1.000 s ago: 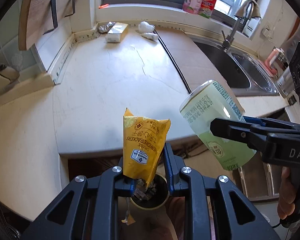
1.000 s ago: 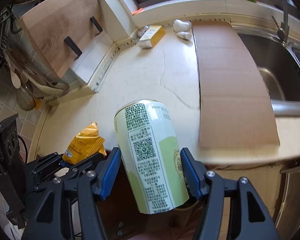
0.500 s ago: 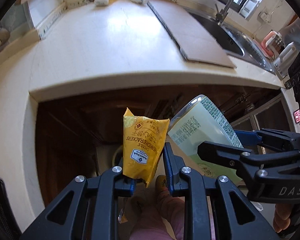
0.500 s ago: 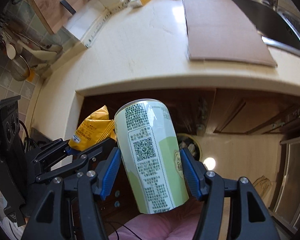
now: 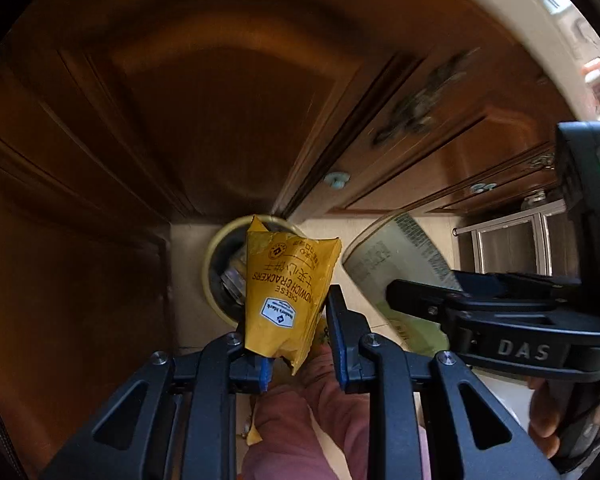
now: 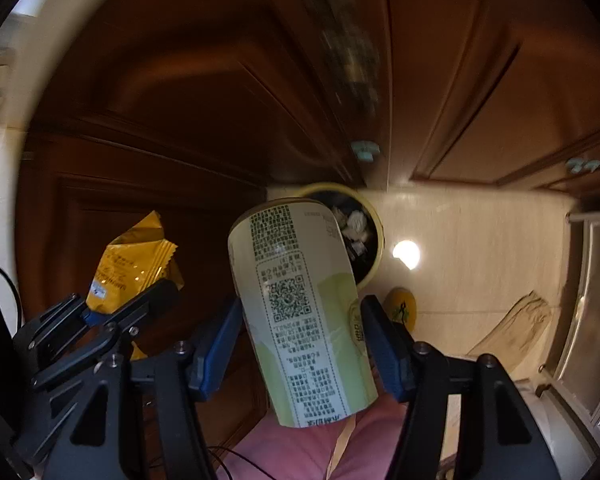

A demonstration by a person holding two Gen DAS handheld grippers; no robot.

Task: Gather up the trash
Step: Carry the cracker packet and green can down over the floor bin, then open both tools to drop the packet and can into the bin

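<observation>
— Two items are being carried; where?
— Wooden cabinet doors (image 5: 228, 112) fill the upper frame, pale floor (image 6: 480, 240) below. A round bin (image 6: 374, 240) sits at centre.
— And the grips?
— The right gripper (image 6: 300, 344) has its jaws wide around a pale green can (image 6: 300, 312); the left gripper (image 5: 296, 344) has narrow jaws pinching a yellow cracker wrapper (image 5: 288, 288), both aimed down, likely for dropping in the bin.

A yellow cracker wrapper (image 5: 286, 292) and a tilted pale-green can (image 6: 304, 316) above a round, part-filled trash bin (image 6: 374, 236).

Dim, warm; cabinets (image 5: 228, 128) motion-blurred; floor (image 6: 480, 240) glare spot; fisheye-warped edges.
</observation>
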